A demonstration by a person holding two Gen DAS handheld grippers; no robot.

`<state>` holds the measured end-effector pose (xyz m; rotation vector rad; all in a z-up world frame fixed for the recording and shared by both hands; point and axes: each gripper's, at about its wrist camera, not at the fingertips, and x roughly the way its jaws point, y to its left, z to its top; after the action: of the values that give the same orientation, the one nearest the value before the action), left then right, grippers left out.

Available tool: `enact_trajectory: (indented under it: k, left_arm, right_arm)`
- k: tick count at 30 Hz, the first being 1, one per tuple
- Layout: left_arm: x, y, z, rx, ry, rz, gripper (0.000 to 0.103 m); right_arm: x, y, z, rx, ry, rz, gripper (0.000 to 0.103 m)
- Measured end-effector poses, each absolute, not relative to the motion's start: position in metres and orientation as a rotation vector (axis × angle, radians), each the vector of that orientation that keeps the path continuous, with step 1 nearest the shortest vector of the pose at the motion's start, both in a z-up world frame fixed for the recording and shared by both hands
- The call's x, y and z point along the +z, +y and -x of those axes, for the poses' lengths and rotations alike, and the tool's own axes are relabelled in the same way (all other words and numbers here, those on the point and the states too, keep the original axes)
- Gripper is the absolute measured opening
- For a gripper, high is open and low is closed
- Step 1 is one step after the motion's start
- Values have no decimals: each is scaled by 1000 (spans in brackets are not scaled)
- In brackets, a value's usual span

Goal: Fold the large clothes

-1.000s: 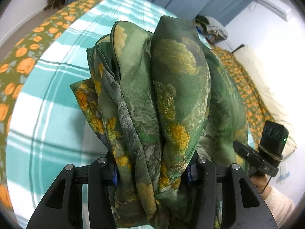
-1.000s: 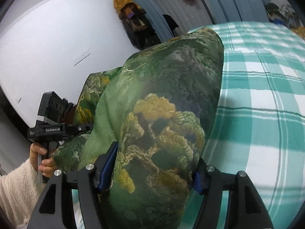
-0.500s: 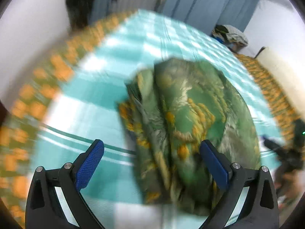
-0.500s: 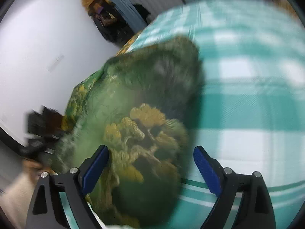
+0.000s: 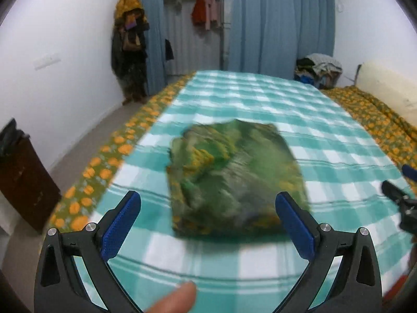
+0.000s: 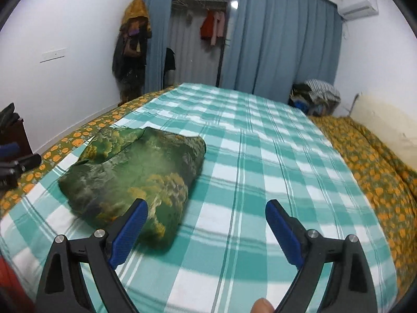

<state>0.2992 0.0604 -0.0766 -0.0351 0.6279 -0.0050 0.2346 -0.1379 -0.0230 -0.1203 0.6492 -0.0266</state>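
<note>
Orange-flowered bedspread (image 6: pixel 78 135) edges the bed's left side, beside a dark cabinet (image 5: pixel 23 182); blue curtains (image 6: pixel 284 41) hang behind. The teal checked blanket (image 6: pixel 273 161) lies bare to the right. The green floral garment (image 6: pixel 135 172), folded into a squarish bundle, rests on it left of centre. Left hand-held gripper (image 5: pixel 208 206) and right hand-held gripper (image 6: pixel 206 214) both gape, holding nothing.

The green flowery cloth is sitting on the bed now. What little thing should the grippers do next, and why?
Probably just back away. The green floral garment lies as a folded bundle on the checked blanket, and the left gripper and right gripper are both open, holding nothing. One loose flap at the far corner might deserve a small tuck first.
</note>
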Motion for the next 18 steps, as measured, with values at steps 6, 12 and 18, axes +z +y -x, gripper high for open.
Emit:
enact_trajectory:
  k: [6,12,18]
  left_arm:
    - [-71,27,-263,-19,645,23,103]
    - [-61,16,-243,-18,640,72,103]
    - [-55,1,-225,13,632,38,103]
  right_arm:
    - [-16,-139,-200,-41,677,134,93]
    - [-18,-145,-184,-45,717,111,94]
    - [-20,-145,-167,-38,733,112,94]
